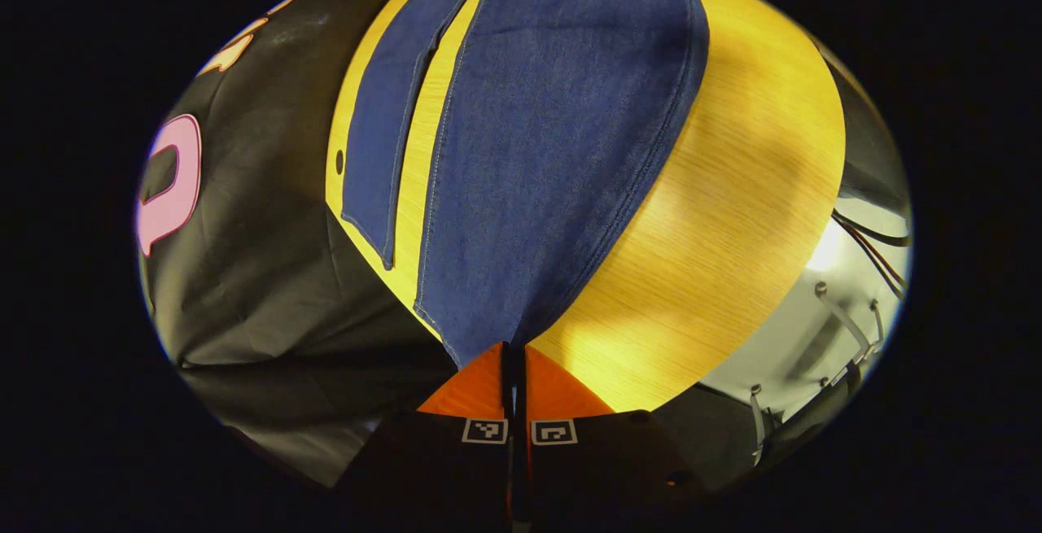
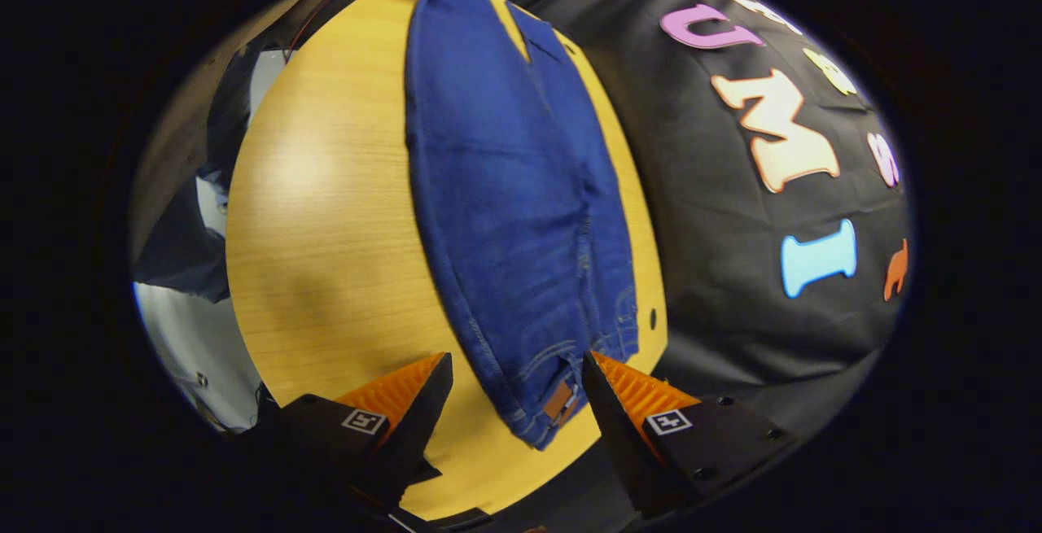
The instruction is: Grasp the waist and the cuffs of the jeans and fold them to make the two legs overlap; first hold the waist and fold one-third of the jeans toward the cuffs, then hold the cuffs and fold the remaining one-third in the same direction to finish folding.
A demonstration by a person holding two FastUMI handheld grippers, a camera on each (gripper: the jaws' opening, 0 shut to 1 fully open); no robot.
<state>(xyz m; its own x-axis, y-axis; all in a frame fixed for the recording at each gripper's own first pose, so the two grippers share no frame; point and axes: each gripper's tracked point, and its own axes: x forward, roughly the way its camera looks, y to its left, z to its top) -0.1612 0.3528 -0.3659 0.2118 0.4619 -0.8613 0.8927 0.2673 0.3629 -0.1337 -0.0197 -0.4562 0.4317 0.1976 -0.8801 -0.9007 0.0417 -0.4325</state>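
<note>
While lying flat along the table (image 2: 326,216), jeans (image 2: 513,216) stretched lengthwise, waist end nearest in the right gripper view, legs running away to the far edge. Wood-grain yellow top, bare on the broad side beside the denim, a soft glare patch there. Small dark hole (image 2: 652,319) in the top just beside the waist. Black cloth wall (image 2: 733,273) close behind the table's narrow strip on the other side of the jeans.

Right gripper (image 2: 515,370): orange ridged fingers (image 2: 635,391) spread wide, waist corner with its leather patch (image 2: 558,401) between them, not pinched.

In the left gripper view, cuff end nearest: one leg (image 1: 553,142) broad and central, second leg (image 1: 387,118) just beside it with a strip of table between. Left gripper (image 1: 514,354) pressed together, clamped on the near cuff corner, denim pulled to a point at the fingertips. Same black cloth (image 1: 269,256) draped off one side; pale floor (image 1: 806,338) and some cables (image 1: 871,252) past the table's other edge.
</note>
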